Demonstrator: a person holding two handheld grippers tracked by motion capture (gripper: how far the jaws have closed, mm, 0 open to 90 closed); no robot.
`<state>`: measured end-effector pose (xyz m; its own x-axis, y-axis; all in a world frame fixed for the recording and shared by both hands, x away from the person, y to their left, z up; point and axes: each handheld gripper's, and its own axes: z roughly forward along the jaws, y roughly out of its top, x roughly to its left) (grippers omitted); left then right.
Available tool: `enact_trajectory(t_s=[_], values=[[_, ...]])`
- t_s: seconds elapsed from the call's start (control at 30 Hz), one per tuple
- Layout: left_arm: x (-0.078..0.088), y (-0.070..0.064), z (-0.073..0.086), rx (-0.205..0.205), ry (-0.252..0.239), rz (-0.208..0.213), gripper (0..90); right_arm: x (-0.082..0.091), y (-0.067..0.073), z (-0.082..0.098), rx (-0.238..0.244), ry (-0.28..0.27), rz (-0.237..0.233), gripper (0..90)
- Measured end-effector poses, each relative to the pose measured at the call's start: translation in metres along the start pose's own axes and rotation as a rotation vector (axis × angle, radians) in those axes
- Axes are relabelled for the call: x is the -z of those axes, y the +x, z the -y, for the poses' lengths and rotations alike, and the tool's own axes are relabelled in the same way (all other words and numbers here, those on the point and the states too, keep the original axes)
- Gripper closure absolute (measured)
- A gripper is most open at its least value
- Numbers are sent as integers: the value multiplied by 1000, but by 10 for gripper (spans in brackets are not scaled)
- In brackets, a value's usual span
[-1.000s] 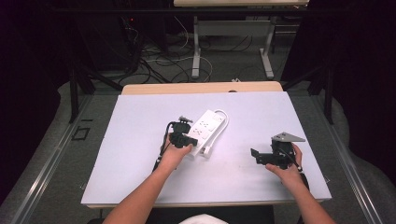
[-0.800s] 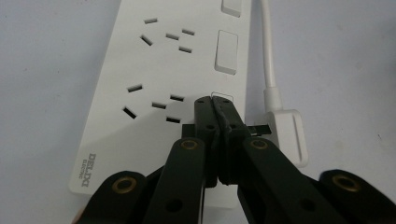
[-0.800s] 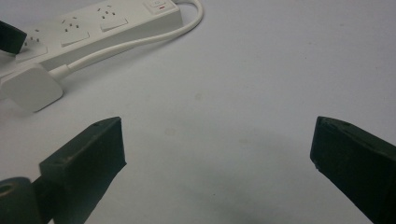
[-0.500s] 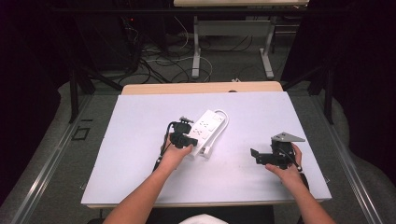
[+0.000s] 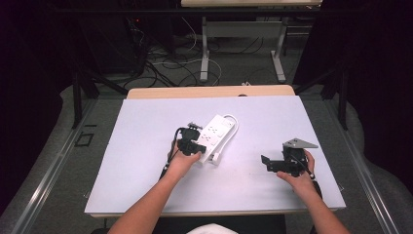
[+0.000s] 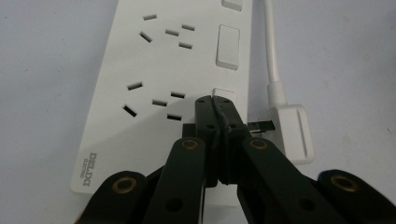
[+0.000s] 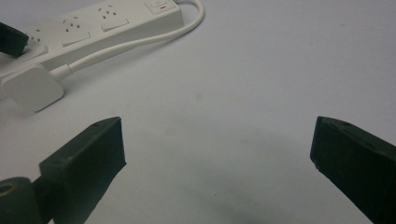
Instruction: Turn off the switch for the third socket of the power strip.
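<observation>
Left gripper (image 6: 212, 100) fingers clenched, seemingly pressing a power strip (image 6: 154, 70) switch (right gripper (image 7: 217, 149) released).

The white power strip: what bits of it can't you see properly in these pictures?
- Power strip: far end cut off by the top edge, left gripper view.
- Switch under the shut left gripper: mostly hidden by the jaws.
- Plug: its prongs partly hidden behind the jaws.
- Sockets: too small, high view.

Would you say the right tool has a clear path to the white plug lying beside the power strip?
Probably yes: the right tool stands open, and only bare table lies between it and the plug. The left tool rests shut on the power strip, not on the plug.
</observation>
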<state>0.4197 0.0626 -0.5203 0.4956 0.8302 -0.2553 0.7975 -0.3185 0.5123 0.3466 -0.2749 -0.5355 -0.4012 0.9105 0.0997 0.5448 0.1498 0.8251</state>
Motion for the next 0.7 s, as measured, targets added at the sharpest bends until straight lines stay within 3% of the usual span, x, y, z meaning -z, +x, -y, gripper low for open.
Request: enact_trajectory(t_s=[0.7], values=[[3,4,-1,12,-1,15,869,0,-1,0,-2,1,1,25]])
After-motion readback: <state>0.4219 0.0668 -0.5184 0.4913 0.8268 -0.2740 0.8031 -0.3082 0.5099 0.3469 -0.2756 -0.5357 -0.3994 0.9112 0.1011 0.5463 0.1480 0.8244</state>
